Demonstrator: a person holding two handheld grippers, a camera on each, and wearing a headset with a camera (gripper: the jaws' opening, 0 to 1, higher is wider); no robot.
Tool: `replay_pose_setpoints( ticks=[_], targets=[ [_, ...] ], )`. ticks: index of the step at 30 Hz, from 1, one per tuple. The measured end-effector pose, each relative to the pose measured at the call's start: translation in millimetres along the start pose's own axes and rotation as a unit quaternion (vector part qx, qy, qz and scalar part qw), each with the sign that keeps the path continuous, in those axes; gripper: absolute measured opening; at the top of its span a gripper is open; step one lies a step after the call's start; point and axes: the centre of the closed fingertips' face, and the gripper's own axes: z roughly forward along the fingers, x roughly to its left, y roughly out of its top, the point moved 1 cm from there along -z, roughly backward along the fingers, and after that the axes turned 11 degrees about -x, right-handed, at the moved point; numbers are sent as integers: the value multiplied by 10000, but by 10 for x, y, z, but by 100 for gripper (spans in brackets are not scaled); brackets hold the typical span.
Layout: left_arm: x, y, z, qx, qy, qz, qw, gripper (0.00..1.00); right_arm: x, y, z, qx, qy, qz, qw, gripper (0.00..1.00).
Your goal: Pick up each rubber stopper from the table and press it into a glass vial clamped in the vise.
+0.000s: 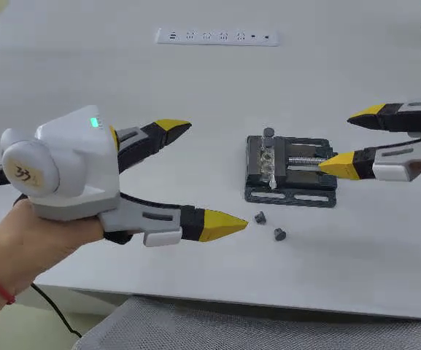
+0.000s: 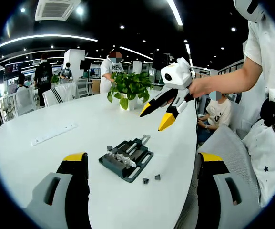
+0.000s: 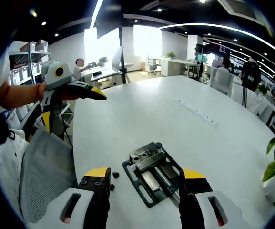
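Rubber stoppers [image 1: 260, 217], small dark rounded plugs

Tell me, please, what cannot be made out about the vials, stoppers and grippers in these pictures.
- Vials in the vise: head view, clear glass and too small to count or see which are stoppered.
- Two loose stoppers on the table: too small in every view to tell top from bottom.
- Right gripper: head view, body cut off by the right edge.
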Motion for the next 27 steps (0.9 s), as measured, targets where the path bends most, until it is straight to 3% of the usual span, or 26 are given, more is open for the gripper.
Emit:
replay_pose_setpoints(
  ticks=[8,16,21,27],
  targets=[
    [-76,-32,5,61,-45,8,10000,95,123,-200,-94,-446,-471,471,9968,65],
    [-115,-62,-8,79,-41,-28,10000,95,264,-429,-39,-736,-1003,977,9874,66],
    [-122,-72,-27,48,-27,-74,10000,95,381,-543,45,-736,-1267,1138,9826,64],
    [-107,-56,-47,10,-13,-85,10000,95,572,-622,180,-597,-1418,1205,9807,62]
  ],
)
